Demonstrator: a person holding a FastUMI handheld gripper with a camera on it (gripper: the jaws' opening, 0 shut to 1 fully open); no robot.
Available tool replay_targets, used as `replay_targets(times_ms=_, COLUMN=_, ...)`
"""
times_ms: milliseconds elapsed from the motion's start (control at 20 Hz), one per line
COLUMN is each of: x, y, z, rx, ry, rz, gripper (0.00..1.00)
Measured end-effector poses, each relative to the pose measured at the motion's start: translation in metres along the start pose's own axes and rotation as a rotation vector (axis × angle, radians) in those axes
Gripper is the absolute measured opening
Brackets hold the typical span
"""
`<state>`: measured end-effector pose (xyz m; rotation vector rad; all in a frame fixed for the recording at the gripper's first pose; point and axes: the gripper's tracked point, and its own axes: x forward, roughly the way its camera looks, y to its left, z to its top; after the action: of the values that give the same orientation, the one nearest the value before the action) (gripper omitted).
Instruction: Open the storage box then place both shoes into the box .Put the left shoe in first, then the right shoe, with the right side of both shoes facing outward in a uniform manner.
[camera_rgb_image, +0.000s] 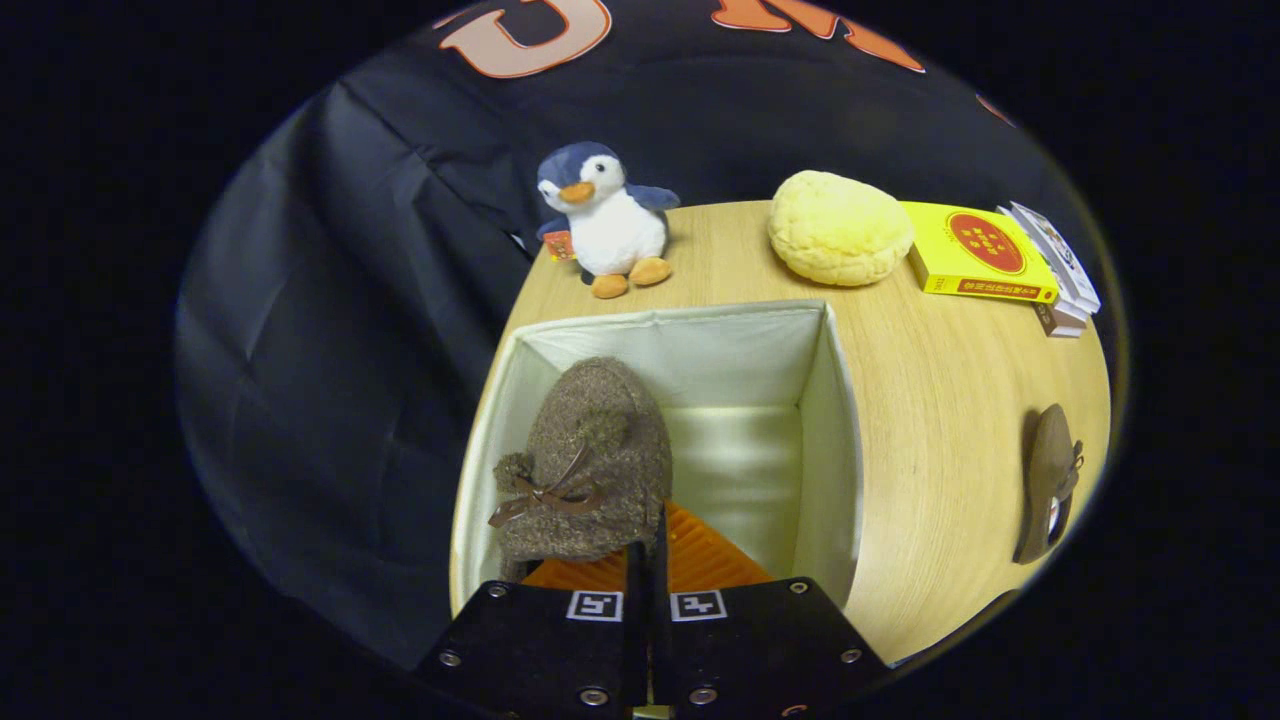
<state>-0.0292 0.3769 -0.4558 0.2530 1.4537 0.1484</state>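
A white fabric storage box (835, 440) stands open on the wooden table, its lid out of sight. A brown woolly shoe (595, 455) with a small bow hangs inside the box along its left wall, toe pointing away from me. My gripper (648, 545) is over the box's near side, its fingers almost together and pinching the shoe's heel rim. The second brown shoe (1048, 480) lies on the table to the right of the box, apart from it.
A plush penguin (605, 215) stands beyond the box at the table's far left edge. A yellow bun-shaped cushion (838, 228), a yellow box (978, 250) and a stack of small cartons (1060, 270) sit at the far right. Bare table (930, 400) separates the box from the second shoe.
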Motion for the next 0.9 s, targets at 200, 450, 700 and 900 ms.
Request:
replay_targets(times_ms=200, x=0.023, y=0.013, z=-0.017, rx=0.103, ry=0.064, rz=0.022, gripper=0.03)
replay_targets(times_ms=450, x=0.039, y=0.025, z=-0.029, rx=0.009, ry=0.108, rz=0.03, gripper=0.03)
replay_targets(times_ms=700, x=0.002, y=0.05, z=-0.02, rx=0.009, ry=0.081, rz=0.232, gripper=0.28)
replay_targets(times_ms=900, x=-0.051, y=0.062, z=-0.001, rx=0.006, ry=0.001, rz=0.389, gripper=0.56)
